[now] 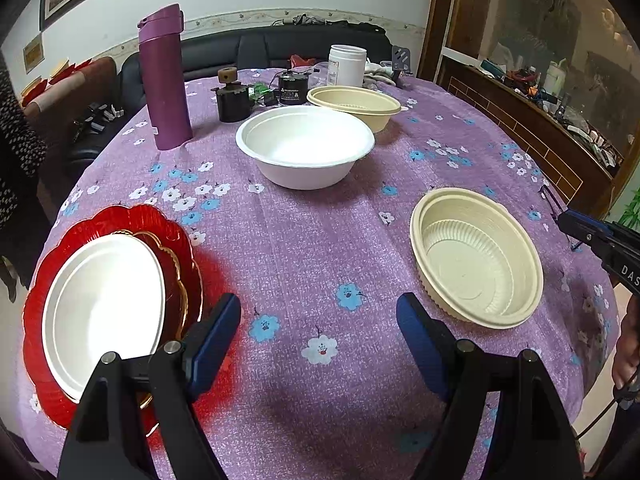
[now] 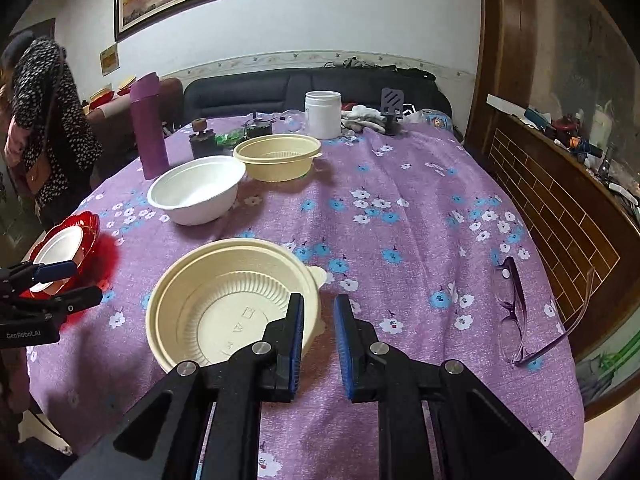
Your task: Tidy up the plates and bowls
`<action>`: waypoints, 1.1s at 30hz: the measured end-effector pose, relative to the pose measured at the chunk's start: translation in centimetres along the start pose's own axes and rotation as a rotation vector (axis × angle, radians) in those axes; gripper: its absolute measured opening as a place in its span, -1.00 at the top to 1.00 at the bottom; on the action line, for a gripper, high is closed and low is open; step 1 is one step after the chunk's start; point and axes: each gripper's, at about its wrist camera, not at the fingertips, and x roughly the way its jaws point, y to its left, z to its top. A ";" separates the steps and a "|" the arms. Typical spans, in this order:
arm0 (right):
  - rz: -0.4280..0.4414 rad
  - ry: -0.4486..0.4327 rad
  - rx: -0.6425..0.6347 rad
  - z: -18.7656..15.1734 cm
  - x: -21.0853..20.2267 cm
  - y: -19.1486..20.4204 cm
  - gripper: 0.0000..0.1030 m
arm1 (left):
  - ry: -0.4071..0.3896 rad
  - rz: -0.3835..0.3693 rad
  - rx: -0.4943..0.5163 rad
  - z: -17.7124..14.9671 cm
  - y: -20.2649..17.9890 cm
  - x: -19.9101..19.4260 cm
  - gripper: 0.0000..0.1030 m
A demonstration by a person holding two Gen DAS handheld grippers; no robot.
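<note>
Round table under a purple floral cloth (image 1: pixel 320 240). Left gripper (image 1: pixel 319 312) hangs low in its frame with jaws spread wide, nothing between them, only cloth. At lower left of that view a white plate (image 1: pixel 102 312) sits on a red scalloped plate (image 1: pixel 48 280), just beside the left finger. Right gripper (image 2: pixel 319 300) at bottom centre of its view — jaws drawn nearly together, a narrow gap left, holding nothing; its left finger overlaps the rim of a cream ribbed bowl (image 2: pixel 224 292), contact unclear. White bowl (image 1: pixel 305 146) at centre of the left view, a second cream bowl (image 1: pixel 354 104) just behind it. Purple flask (image 1: pixel 164 80) upper left, white jar (image 1: pixel 347 65) top centre — glasses (image 2: pixel 516 312) at right edge of the right view.
</note>
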 end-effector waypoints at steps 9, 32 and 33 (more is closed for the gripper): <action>0.167 0.060 0.121 0.3 1.1 -1.6 0.69 | 0.038 -0.047 0.024 1.4 -1.7 0.9 -0.34; 0.241 0.154 0.233 -1.1 4.6 -2.2 0.81 | 0.117 -0.140 0.103 0.9 -6.1 5.2 0.45; 0.240 0.158 0.230 -1.3 4.6 -1.8 0.81 | 0.112 -0.138 0.099 0.8 -6.0 5.1 0.45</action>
